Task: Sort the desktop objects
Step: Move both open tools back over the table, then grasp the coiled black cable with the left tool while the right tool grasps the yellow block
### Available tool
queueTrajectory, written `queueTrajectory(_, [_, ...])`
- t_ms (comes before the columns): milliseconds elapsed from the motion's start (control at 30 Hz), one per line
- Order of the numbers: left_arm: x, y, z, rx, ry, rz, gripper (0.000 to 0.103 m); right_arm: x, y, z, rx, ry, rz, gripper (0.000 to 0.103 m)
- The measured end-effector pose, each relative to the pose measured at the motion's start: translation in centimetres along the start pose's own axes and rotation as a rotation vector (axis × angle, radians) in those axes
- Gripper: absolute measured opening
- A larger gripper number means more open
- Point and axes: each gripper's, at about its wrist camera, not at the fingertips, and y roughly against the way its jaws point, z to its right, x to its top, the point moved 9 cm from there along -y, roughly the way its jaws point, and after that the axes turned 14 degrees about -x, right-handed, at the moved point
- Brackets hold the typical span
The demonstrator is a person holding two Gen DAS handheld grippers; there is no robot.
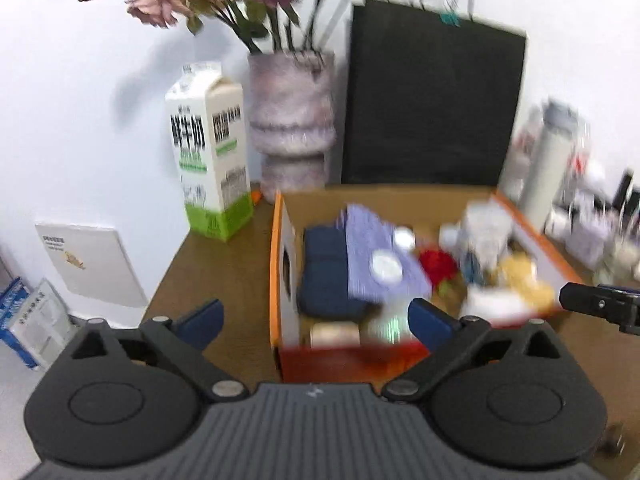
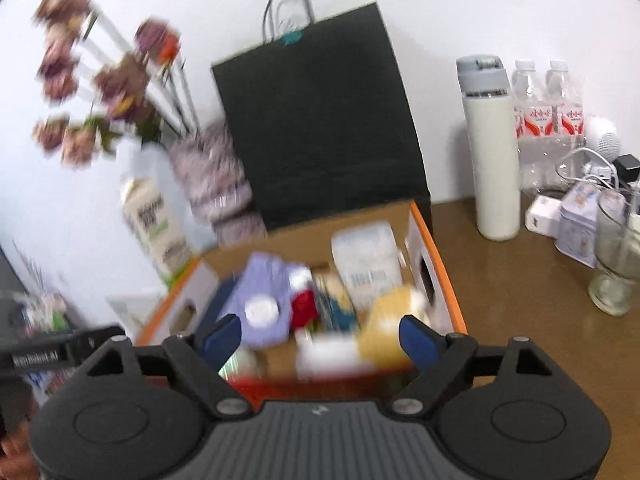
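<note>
An open orange-rimmed cardboard box (image 1: pixel 276 264) stands on the brown desk; it also shows in the right wrist view (image 2: pixel 440 264). It holds a dark blue cloth (image 1: pixel 324 272), a lilac pouch (image 1: pixel 380 256) with a white disc, a red item (image 1: pixel 438 264), a yellow item (image 1: pixel 520 276) and white packs. My left gripper (image 1: pixel 316 320) is open and empty at the box's near wall. My right gripper (image 2: pixel 320 336) is open and empty over the box's near side. Both views are blurred.
A milk carton (image 1: pixel 208 160), a vase of dried flowers (image 1: pixel 292 120) and a black paper bag (image 1: pixel 432 96) stand behind the box. A white bottle (image 2: pixel 492 152), water bottles (image 2: pixel 548 116), a small tin (image 2: pixel 576 228) and a glass (image 2: pixel 616 256) stand at the right.
</note>
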Motion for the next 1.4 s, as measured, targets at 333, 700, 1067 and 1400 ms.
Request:
queueTrajectory(333, [-9.8, 2.2, 2.6, 0.048, 0.011, -0.084, 0.102, -9.6, 4.5, 0.4, -0.176, 0.245, 0.05, 0.086])
queueTrajectory(700, [-17.5, 6.7, 6.8, 0.037, -0.019, -0.008, 0.102, -17.4, 8.8, 1.6, -0.185, 0.264, 0.037, 0.087])
queueTrajectory(1067, [-19.1, 6.8, 7.4, 0.012, -0.006, -0.007, 0.101, -19.4, 9.9, 4.0, -0.197, 0.183, 0.01, 0.087])
queueTrajectory(1400, [-18.9, 6.6, 7.7, -0.02, -0.012, -0.022, 0.101, -19.6, 9.4, 4.3, -0.19, 0.152, -0.009, 0.087])
